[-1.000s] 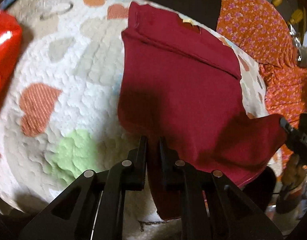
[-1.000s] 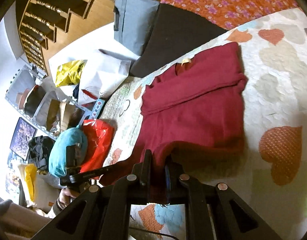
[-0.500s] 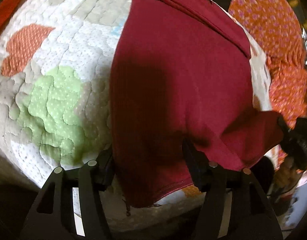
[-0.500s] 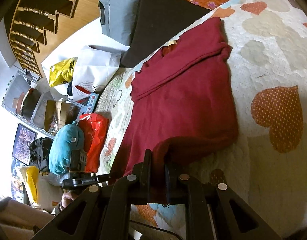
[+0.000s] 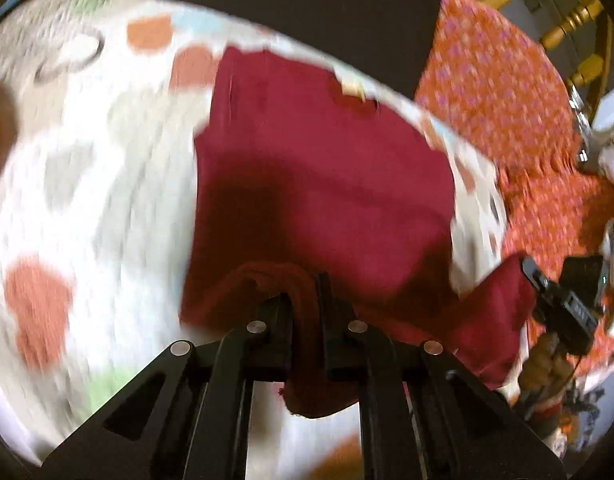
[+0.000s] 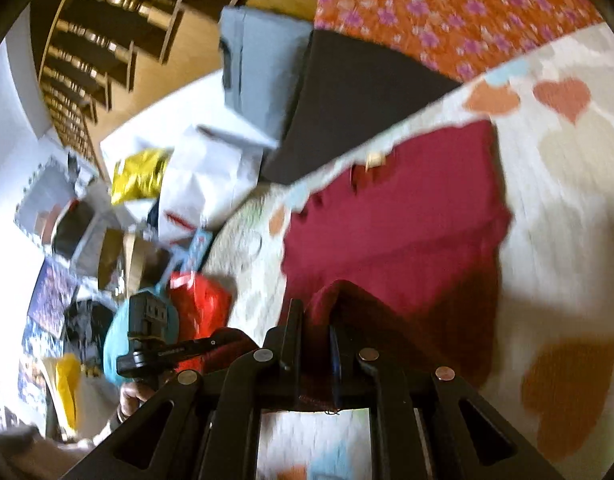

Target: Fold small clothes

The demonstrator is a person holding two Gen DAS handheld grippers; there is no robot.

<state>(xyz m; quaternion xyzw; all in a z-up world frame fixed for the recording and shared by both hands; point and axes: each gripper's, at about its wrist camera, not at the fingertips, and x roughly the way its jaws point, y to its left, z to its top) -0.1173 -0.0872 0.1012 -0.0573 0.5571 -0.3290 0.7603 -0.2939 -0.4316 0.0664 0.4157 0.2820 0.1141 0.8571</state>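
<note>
While both grippers pinch the maroon shirt's (image 5: pixel 323 200) hem, quilt (image 5: pixel 107 168) lies bare alongside

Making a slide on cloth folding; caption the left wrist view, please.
Left gripper shut on the maroon shirt's bottom hem, lifting it over the heart-patterned quilt.

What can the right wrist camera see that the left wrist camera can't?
Only the right wrist view shows the wooden staircase, folded grey cloth, yellow bag and teal cushion. Only the left shows the yellow wooden chair. Both share the dark red knitted garment, the heart-patterned white quilt and the orange floral fabric.
</note>
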